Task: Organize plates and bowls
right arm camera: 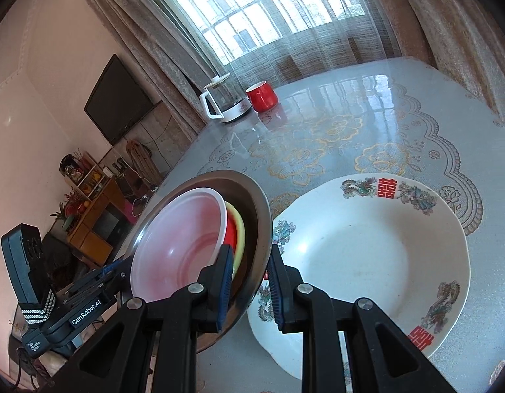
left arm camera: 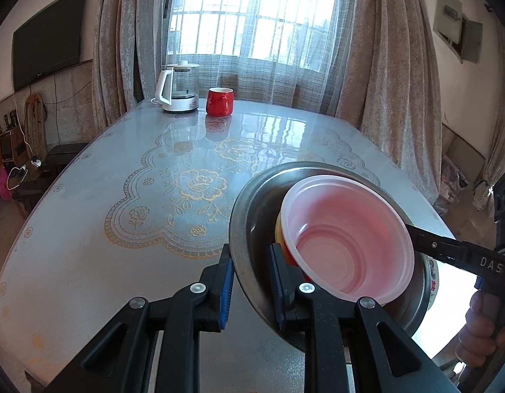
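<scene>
both grippers are on the steel bowl (left arm camera: 252,203) here, one at each side of its rim, and it's carried tilted above the table (left arm camera: 98,229), nested bowls riding inside: a translucent pink bowl (left arm camera: 347,239) on top, a yellow-rimmed bowl (right arm camera: 238,229) under it with red showing between. left gripper (left arm camera: 251,281) straddles the near rim, one blue pad (left arm camera: 227,288) outside the wall, the other inside; jaws narrow, though whether they truly pinch the metal i can't tell from this view. right gripper (right arm camera: 247,286) does the same on the opposite edge, again narrow, contact unclear. just beside and below sits the big white decorated plate (right arm camera: 367,262), the likely landing spot.

the risk, as i read it: that tilt. the pink bowl leans well toward the low side and only sits loose in the stack, so a bit more slant could slide it out. thin steel rim on pads may also slip or pivot if one hand lifts ahead of the other. and setting down off-centre could clip the plate's raised rim. kettle (left arm camera: 178,86) and red mug (left arm camera: 219,101) are well apart, no concern there
</scene>
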The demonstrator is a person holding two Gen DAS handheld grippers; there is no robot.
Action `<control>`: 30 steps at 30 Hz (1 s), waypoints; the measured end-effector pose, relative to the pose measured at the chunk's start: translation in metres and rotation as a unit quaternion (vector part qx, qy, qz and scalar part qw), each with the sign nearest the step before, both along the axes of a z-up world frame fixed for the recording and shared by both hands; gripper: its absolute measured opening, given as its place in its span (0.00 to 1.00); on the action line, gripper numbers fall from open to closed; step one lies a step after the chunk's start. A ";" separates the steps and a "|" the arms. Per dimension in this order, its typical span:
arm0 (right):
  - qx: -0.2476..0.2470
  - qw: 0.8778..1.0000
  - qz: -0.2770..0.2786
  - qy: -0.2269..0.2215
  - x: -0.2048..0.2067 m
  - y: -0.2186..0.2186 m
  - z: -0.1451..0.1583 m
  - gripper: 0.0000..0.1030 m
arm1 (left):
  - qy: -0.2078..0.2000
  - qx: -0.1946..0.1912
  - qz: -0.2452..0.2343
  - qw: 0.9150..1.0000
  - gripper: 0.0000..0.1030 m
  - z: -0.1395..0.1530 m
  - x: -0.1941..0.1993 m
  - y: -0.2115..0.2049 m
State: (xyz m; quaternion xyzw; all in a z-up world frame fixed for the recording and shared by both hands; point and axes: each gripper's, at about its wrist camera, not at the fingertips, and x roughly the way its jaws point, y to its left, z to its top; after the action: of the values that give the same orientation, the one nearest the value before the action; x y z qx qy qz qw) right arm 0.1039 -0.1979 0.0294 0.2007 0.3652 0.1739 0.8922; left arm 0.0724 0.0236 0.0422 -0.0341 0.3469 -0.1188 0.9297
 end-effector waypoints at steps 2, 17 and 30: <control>0.001 1.000 -0.013 -0.004 -0.003 -0.009 0.002 0.21 | 0.000 0.000 -0.012 1.000 0.21 0.002 0.002 -0.010; 0.001 0.994 -0.108 -0.008 -0.024 -0.078 0.008 0.21 | 0.028 0.000 -0.086 0.996 0.21 -0.001 0.024 -0.086; -0.001 0.990 -0.135 0.029 -0.019 -0.097 -0.017 0.21 | 0.067 0.010 -0.097 0.993 0.21 -0.026 0.034 -0.109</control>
State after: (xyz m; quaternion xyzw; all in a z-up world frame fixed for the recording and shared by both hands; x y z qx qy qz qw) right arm 0.0853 -0.2948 0.0122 0.2523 0.3603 0.0453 0.8969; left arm 0.1068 -0.0854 0.0162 0.0011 0.4111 -0.2023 0.8889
